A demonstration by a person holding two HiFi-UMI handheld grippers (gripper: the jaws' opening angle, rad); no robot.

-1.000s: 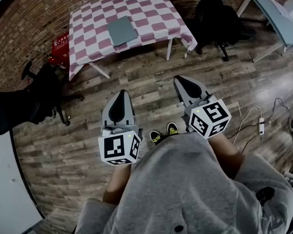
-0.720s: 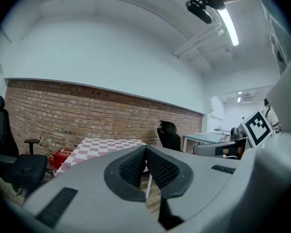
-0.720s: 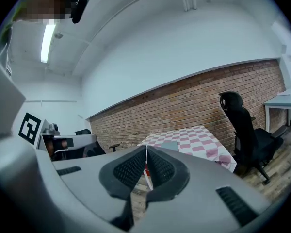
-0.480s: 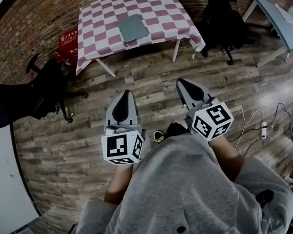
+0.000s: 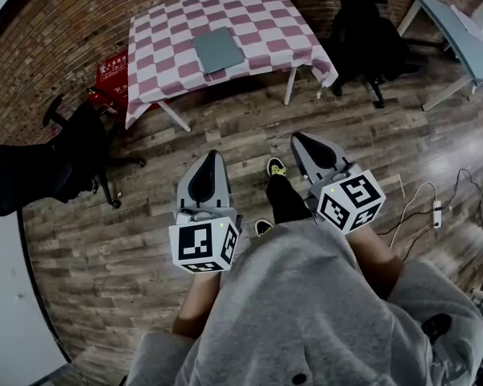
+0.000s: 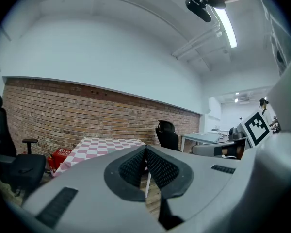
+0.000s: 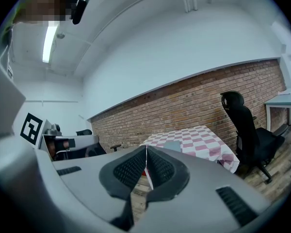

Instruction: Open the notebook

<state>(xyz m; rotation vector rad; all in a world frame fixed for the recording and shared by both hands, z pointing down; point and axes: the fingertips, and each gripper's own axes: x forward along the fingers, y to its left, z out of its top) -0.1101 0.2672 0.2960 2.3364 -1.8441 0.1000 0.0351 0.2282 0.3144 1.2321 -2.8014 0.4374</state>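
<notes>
In the head view, the notebook (image 5: 218,49) lay flat and shut on the checked table (image 5: 169,39). It sat around the middle, a little nearer the edge that faced us. We stood well apart from the table, with wooden floor in between. Our left gripper (image 5: 212,156) and right gripper (image 5: 299,139) both pointed toward it, and neither held anything.

In the left gripper view, the two jaws were pressed together with nothing between them. The table (image 6: 106,144) showed just past the tips, against the brick wall. We could not find the notebook there.

In the right gripper view, the right gripper (image 7: 146,148) had its jaws together too, with nothing in them. Past the tips, the notebook (image 7: 173,145) was a small grey patch on the table (image 7: 199,137).

We thought the notebook would be thin and light, so it could slide when pushed. One gripper should hold it down while the other lifts the cover by a loose edge. It was too small to tell which side would open.
</notes>
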